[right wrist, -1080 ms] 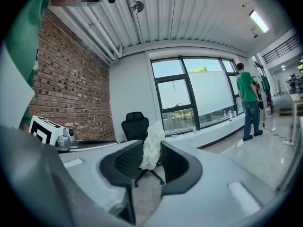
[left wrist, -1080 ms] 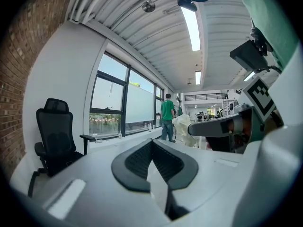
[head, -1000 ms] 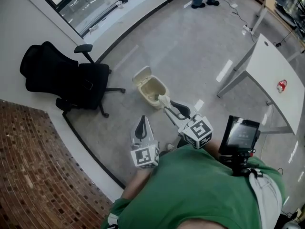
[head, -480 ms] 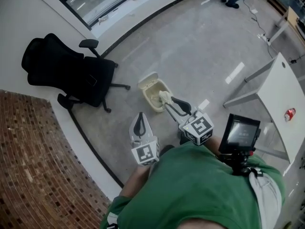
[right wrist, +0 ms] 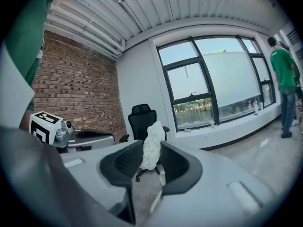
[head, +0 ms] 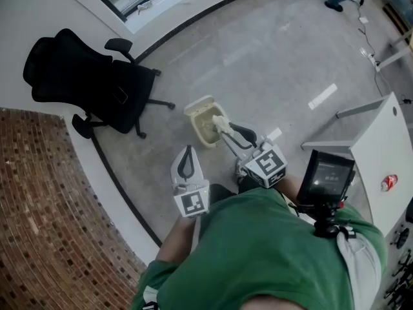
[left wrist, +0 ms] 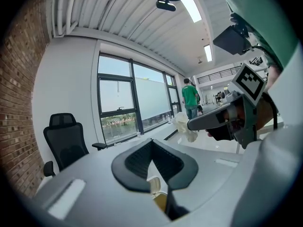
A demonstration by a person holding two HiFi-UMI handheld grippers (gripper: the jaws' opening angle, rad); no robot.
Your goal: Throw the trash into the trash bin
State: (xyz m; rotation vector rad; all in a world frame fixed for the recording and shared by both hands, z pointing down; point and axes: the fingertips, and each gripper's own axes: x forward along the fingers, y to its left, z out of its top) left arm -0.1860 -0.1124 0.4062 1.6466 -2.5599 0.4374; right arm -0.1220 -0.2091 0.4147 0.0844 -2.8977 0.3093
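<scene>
A cream trash bin (head: 195,123) stands on the grey floor with its lid up. My right gripper (head: 222,126) is shut on a crumpled white wad of trash (head: 218,119), which hangs over the bin's near right rim. In the right gripper view the wad (right wrist: 152,138) is pinched between the black pads (right wrist: 128,162). My left gripper (head: 188,148) hovers to the left of and nearer than the bin, shut on nothing. In the left gripper view its tips (left wrist: 152,142) meet, the bin (left wrist: 156,186) shows below them, and the right gripper's wad (left wrist: 184,126) is off to the right.
A black office chair (head: 84,76) stands left of the bin by the white wall. A brick wall (head: 45,225) is at the near left. A white table (head: 381,154) with a red can (head: 388,183) is at the right. A person (right wrist: 284,89) stands far off by the windows.
Both grippers have moved forward towards the bin, which now lies closer under them. The wad has come from short of the bin to over its rim. Neither gripper's jaws have changed.
</scene>
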